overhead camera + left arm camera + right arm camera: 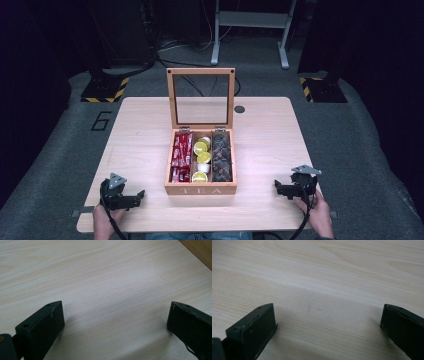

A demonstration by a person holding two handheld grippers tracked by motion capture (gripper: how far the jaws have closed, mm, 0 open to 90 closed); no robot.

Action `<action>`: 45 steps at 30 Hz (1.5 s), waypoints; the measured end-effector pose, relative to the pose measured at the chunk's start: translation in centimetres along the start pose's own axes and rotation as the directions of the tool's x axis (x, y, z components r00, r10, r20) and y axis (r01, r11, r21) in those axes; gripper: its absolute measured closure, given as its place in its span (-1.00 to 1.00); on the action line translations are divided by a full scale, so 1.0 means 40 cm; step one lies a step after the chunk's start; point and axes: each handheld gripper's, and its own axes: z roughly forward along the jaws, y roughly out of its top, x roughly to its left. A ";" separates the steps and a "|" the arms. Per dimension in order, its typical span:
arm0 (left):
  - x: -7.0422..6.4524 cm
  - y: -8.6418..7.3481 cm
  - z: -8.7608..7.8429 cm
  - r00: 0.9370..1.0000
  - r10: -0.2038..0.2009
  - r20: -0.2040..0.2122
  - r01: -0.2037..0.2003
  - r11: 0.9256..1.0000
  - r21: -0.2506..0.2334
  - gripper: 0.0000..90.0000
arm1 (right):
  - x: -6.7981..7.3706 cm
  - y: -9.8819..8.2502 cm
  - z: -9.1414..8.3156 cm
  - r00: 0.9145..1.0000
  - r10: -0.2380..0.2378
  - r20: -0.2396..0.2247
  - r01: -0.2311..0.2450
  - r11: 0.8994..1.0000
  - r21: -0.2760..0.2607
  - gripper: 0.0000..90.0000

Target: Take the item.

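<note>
Both grippers, left gripper (141, 193) and right gripper (276, 186), spread fingers flanking tea box (200, 189); contents seemingly sachets

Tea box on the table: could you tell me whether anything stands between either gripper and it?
Nothing visible does. The left gripper and right gripper rest open on the table either side of the tea box, with bare wood between. Its lid stands open.
</note>
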 end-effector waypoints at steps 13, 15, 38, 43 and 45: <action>-0.002 0.004 0.005 1.000 -0.019 -0.019 0.019 1.000 0.002 -0.99 | -0.006 0.007 0.005 0.999 -0.040 -0.035 0.040 0.999 0.009 -1.00; -0.002 0.005 0.005 1.000 -0.019 -0.022 0.019 1.000 0.004 -0.99 | -0.006 0.009 0.008 0.998 -0.041 -0.037 0.041 0.999 0.003 -1.00; -0.033 0.065 -0.033 0.999 0.018 0.046 -0.017 1.000 -0.026 -0.98 | -0.016 0.027 0.024 0.998 -0.052 -0.046 0.053 0.999 0.014 -1.00; -0.044 0.100 -0.057 0.997 0.028 0.077 -0.024 0.999 -0.048 -0.95 | -0.016 0.027 0.023 0.998 -0.052 -0.045 0.053 0.998 0.015 -1.00; -0.046 0.107 -0.059 0.997 0.032 0.071 -0.029 0.999 -0.046 -0.95 | -0.016 0.027 0.023 0.998 -0.052 -0.046 0.053 0.998 0.015 -1.00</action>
